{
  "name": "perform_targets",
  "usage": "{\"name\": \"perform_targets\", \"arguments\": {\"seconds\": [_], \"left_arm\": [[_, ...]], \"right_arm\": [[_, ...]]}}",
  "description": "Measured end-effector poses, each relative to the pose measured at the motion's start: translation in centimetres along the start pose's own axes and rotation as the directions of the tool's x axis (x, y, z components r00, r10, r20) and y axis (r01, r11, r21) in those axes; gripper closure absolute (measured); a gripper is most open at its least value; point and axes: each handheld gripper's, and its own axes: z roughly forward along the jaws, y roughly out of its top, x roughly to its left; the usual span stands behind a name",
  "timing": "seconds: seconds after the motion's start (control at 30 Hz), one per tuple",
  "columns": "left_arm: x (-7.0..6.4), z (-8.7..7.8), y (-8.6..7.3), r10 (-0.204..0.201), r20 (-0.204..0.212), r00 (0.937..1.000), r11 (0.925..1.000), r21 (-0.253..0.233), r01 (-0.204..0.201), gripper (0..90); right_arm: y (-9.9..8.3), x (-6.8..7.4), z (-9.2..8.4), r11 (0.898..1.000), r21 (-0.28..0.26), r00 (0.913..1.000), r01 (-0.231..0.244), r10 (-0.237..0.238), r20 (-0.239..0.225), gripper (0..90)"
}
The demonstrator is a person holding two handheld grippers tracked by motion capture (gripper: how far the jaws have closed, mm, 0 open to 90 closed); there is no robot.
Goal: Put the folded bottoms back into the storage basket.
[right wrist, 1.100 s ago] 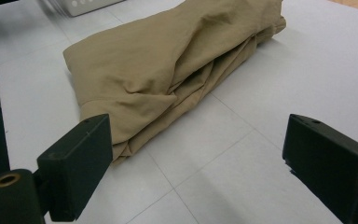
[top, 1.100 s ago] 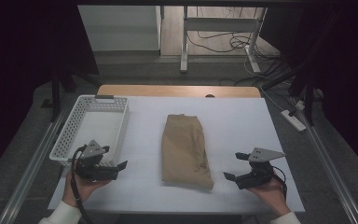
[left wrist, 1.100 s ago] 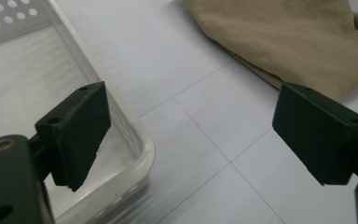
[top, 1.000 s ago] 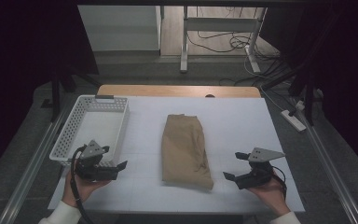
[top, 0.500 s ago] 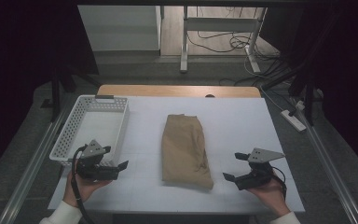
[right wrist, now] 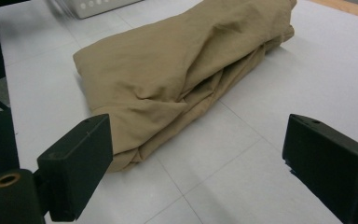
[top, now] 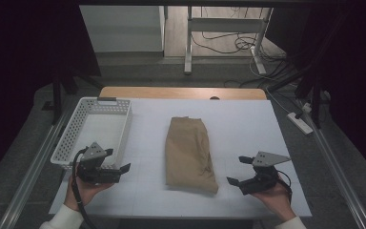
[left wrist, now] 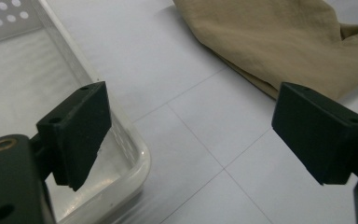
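Flanking the folded tan garment (top: pixel 189 152), both grippers sit low at the near edge of the counter (top: pixel 248 119), and this looks like the approach step: nothing is picked up yet. The garment lies in the middle of the white counter, long side running near to far, with the white basket (top: pixel 100 125) off to its left. The left gripper (top: pixel 112 166) rests at the basket's near corner, jaws spread wide and empty, pointing right towards the cloth; in the left gripper view the basket rim (left wrist: pixel 135 154) sits just under one jaw and the garment's edge (left wrist: pixel 279 42) lies ahead. The right gripper (top: pixel 240 172) is held in the person's hand on the near right, jaws also wide apart, aimed left at the cloth's near end (right wrist: pixel 168 84). My read: the next move calls for closing in on that near hem and pinching the fabric layers cleanly, probably for a lift towards the basket.
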Motion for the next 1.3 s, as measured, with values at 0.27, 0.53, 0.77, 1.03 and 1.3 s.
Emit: {"name": "perform_targets", "arguments": {"seconds": [0.27,0.53,0.77,1.03,1.3], "left_arm": [[-0.4,0.4,0.4,0.011,0.01,0.9999,0.9999,0.005,-0.011,12.5],[-0.6,0.2,0.4,0.019,0.02,0.9996,0.9998,0.001,-0.019,12.9],[-0.5,0.1,0.5,0.018,0.02,0.9997,0.9998,-0.005,-0.018,12.8],[-0.4,0.2,0.2,0.003,0.016,0.9999,1.0,0.0,-0.003,12.8],[-0.5,0.5,0.4,0.014,0.016,0.9998,0.9999,0.001,-0.014,12.8]], "right_arm": [[0.6,1.1,-0.4,0.999,-0.013,0.9993,0.037,-0.037,0.001,8.2],[1.5,1.1,-0.4,0.999,-0.028,0.9993,0.037,-0.037,-0.004,8.2],[2.6,1.4,0.1,0.999,-0.027,0.999,0.038,-0.039,-0.024,8.2],[4.1,1.9,1.5,0.998,-0.004,0.9962,0.067,-0.067,-0.056,8.2],[5.3,2.4,2.7,0.996,0.011,0.9911,0.087,-0.086,-0.102,12.7]]}}
